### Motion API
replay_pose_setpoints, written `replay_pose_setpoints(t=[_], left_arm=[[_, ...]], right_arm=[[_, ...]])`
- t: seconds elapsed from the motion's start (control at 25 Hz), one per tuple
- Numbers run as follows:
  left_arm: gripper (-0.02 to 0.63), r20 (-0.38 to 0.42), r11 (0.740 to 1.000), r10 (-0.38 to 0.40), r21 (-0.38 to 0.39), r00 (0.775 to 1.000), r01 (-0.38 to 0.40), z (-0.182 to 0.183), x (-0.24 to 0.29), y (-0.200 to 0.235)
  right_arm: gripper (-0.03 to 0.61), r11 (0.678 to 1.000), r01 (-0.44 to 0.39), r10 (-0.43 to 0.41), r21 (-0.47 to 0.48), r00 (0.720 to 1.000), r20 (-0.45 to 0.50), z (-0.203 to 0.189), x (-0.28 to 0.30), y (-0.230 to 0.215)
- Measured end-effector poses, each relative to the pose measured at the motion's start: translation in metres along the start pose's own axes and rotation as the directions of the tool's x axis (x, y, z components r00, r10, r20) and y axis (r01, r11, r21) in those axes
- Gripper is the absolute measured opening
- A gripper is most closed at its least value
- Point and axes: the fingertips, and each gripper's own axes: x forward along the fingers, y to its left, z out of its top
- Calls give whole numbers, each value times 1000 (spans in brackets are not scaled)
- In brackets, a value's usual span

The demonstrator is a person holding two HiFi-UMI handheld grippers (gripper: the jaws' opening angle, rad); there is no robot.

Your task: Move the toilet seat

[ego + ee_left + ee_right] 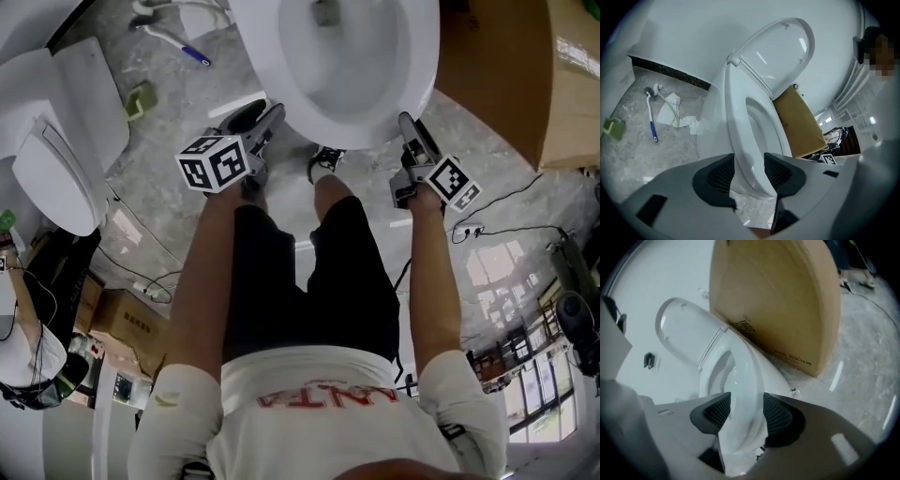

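Even daylight fills the head view. The glossy floor (506, 187) mirrors bright window panes at 4 o'clock, and the white toilet seat (281, 56) at 12 o'clock is nearly washed out, with little shading. Shadows are soft and short. Both gripper views are fisheye circles with black corners, and straight edges bow towards the rim. In the left gripper view, glare streaks sit on the raised lid (787, 47) at 1 o'clock. The near fingers (715, 178) (780, 420) look slightly soft and the background sharper.
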Motion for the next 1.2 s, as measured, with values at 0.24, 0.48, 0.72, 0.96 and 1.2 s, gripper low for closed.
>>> replay_pose_setpoints(t=[0.24, 0.48, 0.72, 0.96, 1.2], left_arm=[[204, 12, 992, -90, -83, 996, 90, -7, 1, -19], [204, 10, 985, -124, -123, 992, 124, -9, -7, -39], [204, 97, 971, -161, -163, 982, 175, 12, -30, -66], [192, 195, 936, -187, -262, 963, 235, 30, -52, -92], [193, 248, 928, -186, -273, 951, 252, 47, -67, -104]], right_arm=[[144, 999, -23, 21, 47, 999, 27, 5, -22, 15], [145, 997, -45, 42, 67, 998, 46, 13, -40, 33], [129, 991, -120, 117, 67, 992, 51, 31, -63, 63], [148, 981, -192, 191, 21, 981, 39, 47, -86, 92], [150, 971, -238, 238, 40, 971, 0, 58, -98, 116]])
